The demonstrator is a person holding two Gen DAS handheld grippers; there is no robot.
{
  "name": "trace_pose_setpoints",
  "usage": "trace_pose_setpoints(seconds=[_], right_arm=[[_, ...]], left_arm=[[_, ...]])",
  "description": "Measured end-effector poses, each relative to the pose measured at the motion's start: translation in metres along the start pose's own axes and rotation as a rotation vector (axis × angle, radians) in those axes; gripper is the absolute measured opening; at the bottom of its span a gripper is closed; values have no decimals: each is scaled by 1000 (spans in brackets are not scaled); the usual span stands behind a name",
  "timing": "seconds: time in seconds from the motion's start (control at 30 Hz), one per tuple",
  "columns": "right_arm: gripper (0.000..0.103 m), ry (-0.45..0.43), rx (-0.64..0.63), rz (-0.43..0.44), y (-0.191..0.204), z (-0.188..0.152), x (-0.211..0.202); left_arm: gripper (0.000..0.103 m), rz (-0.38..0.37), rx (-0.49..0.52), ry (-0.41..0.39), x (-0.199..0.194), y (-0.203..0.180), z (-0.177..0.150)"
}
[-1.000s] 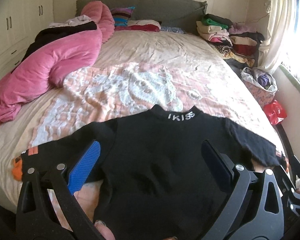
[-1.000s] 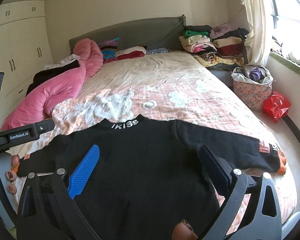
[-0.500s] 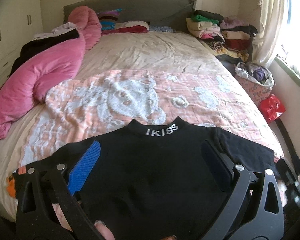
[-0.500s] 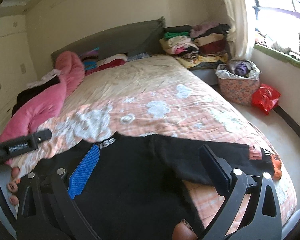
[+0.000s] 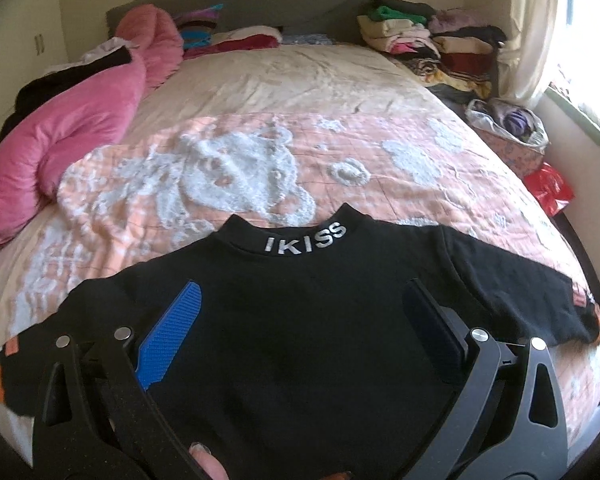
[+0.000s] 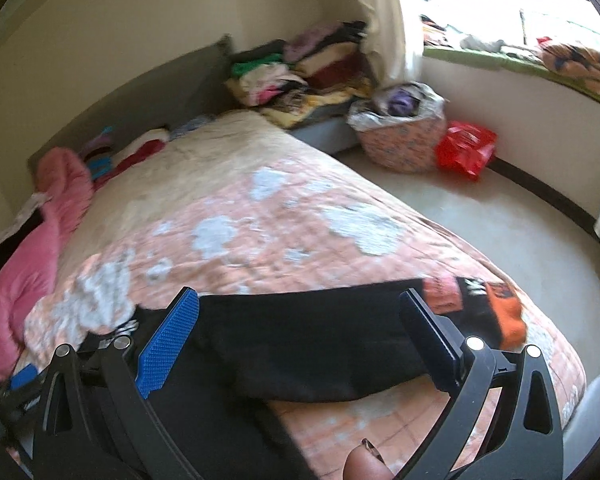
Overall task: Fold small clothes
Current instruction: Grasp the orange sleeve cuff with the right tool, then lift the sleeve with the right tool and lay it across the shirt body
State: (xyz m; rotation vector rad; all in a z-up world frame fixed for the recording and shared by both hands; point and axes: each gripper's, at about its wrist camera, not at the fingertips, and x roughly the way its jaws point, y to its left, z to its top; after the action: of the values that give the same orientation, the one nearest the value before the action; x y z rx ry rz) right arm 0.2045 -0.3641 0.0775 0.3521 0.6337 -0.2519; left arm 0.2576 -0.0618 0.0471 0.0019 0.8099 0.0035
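Both grippers spread; black sweater [image 5: 300,320] hem hidden; right view blurred.

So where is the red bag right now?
The red bag sits on the floor to the right of the bed, below the window, touching the flowery basket; the left wrist view shows it at its right edge too.

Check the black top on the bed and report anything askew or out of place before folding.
The black top lies flat, collar away, both sleeves spread out. Nothing is damaged. Its right sleeve reaches the bed's edge, the orange cuff close to the drop. Both grippers, left and right, are open above it.
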Motion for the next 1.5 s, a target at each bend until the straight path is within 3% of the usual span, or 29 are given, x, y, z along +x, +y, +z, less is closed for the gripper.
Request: trace_pose_setpoints(seconds=[0.27,0.53,0.83,0.93,1.1,1.17,1.23,1.3,1.5], right_arm=[[99,81,187,-97,-57,-20,37],[99,170,403,-176,-116,-45,67],[99,201,484,-244,-142,-50,86],[99,190,571,-211,-154,-61,82],[99,166,566,-171,-155,-57,87],[80,134,541,-163,-156,-53,91],[35,104,503,-168,-154,-50,90],[16,83,479,-132,-153,-47,90],[10,9,389,-44,-138,-34,68]], left_arm=[[95,-70,31,110,40,2,-19],[95,-91,46,144,52,5,-30],[95,-133,54,190,73,1,-46],[95,-137,89,190,72,-10,-51],[95,-182,106,210,73,-20,-58],[95,-174,105,197,70,-19,-56],[95,-170,82,161,62,-12,-51],[95,-169,57,138,57,-5,-45],[95,-169,-8,109,43,15,-34]])
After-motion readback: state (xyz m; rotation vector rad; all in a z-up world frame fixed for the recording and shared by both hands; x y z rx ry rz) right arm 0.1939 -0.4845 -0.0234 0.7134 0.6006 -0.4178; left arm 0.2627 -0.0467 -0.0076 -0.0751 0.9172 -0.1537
